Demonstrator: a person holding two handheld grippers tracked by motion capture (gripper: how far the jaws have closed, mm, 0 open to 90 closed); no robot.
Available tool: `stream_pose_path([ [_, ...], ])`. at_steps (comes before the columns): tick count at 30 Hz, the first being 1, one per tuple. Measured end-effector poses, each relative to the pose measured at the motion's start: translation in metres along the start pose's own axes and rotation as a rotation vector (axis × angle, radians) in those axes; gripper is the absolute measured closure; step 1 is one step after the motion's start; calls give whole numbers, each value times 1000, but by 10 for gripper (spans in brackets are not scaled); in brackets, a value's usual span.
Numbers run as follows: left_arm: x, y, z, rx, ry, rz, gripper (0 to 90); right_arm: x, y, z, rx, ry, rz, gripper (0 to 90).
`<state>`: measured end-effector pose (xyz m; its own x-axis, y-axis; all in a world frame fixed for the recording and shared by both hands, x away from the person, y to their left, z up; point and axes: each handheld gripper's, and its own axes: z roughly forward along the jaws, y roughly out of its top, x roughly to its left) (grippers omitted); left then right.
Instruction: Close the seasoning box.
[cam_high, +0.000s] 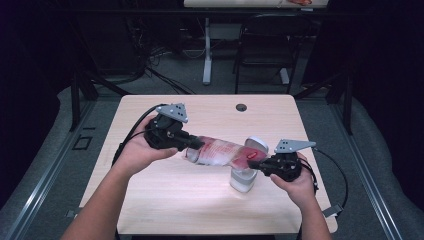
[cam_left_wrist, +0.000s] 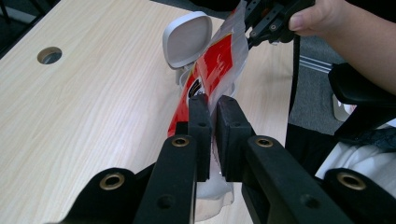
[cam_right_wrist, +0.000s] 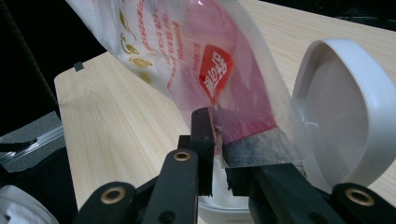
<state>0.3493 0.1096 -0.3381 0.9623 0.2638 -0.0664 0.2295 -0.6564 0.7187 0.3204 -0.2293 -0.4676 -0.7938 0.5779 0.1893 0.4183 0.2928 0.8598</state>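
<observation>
One plastic bag (cam_high: 220, 151) printed in red and white, one white container (cam_high: 243, 179) with its hinged lid (cam_high: 256, 145) standing open, and two hand-held grippers are at work on a single light wooden table (cam_high: 165, 200). The bag is stretched nearly level above the table's middle, held off the surface, with one end over the container, which stands toward the right edge and closer to the near edge than the far one. The left gripper (cam_high: 192, 144) comes in from the left, its jaws clamped on the bag's left end; the left gripper view shows the pads pinching the film. The right gripper (cam_high: 252, 164) reaches in from the right edge, its jaws clenched on the bag's other end just above the container's mouth. Both forearms enter from the near edge, angled inward.
</observation>
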Motion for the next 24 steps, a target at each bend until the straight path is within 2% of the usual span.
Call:
stream_pose_path([
  [24,2,2,1,-16,3,-10,844,-3,-2,0,-7,3,9,839],
])
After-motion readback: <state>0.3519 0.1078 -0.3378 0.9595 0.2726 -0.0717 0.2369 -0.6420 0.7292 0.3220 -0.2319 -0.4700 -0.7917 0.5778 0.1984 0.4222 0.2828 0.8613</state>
